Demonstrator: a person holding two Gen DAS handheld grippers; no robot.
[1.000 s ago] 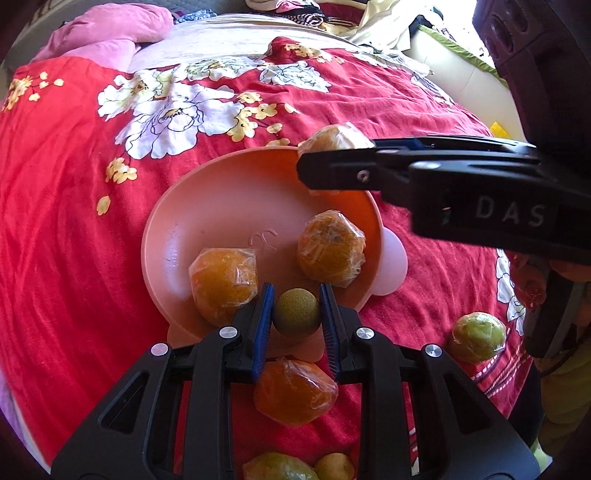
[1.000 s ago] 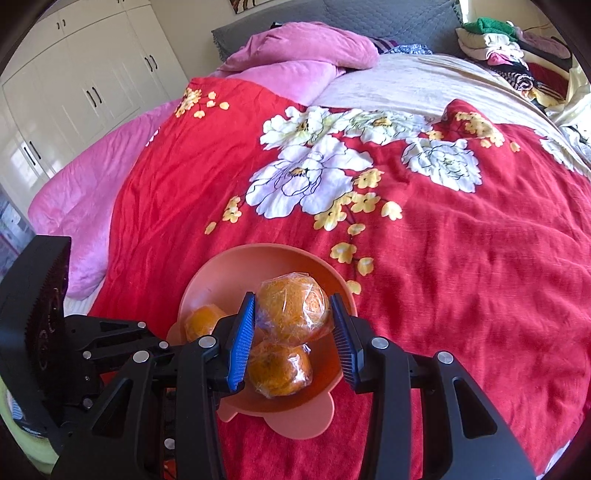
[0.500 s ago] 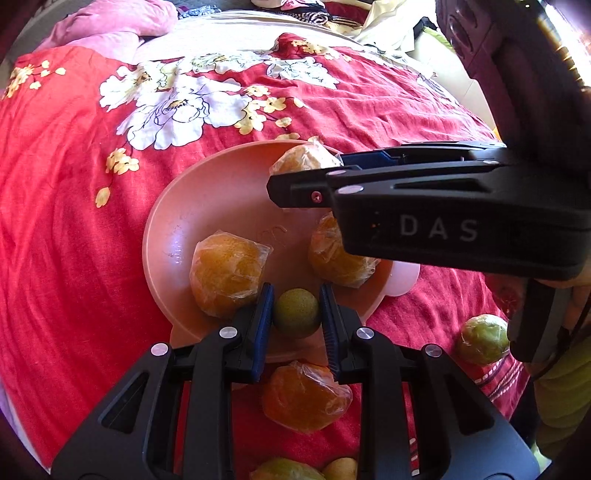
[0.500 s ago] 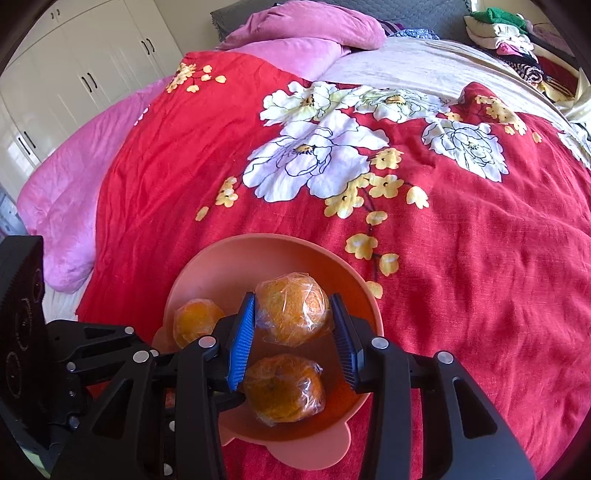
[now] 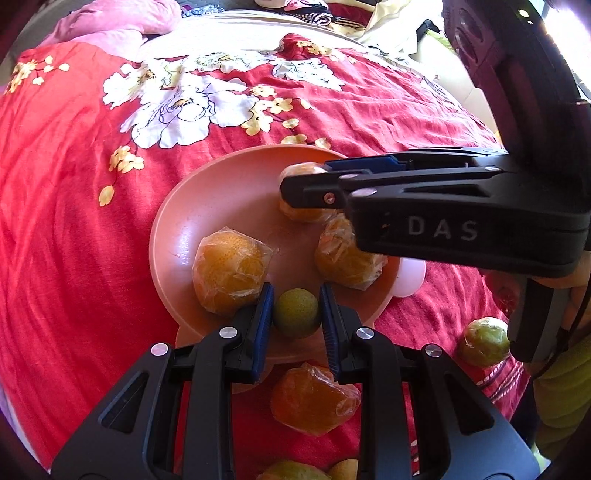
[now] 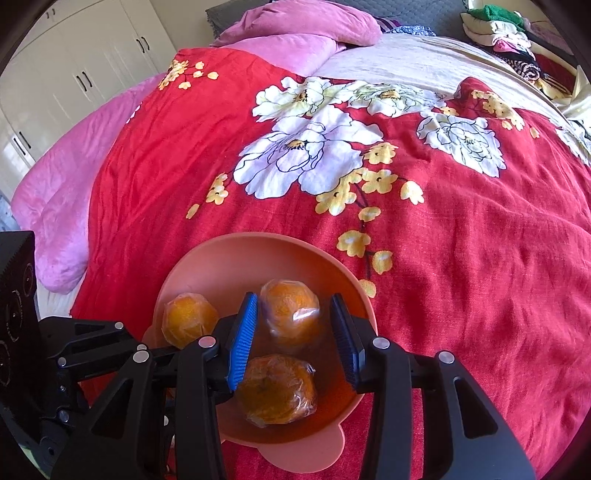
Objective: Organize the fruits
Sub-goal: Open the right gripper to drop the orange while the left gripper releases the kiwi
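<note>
A pink bowl sits on the red floral bedspread. Two plastic-wrapped oranges lie in it, one on the left and one on the right. My left gripper is shut on a small green fruit above the bowl's near rim. My right gripper reaches low into the bowl. A third wrapped orange shows blurred between its fingers, down by the bowl's floor, with a slim gap to the right pad.
On the bedspread near me lie another wrapped orange, a green fruit on the right, and two more fruits at the bottom edge. Pink pillows and piled clothes sit at the far end.
My right gripper came down into the bowl with the wrapped orange. The orange now sits lower between the fingers and looks smaller and blurred. My left gripper kept still with the green fruit.
</note>
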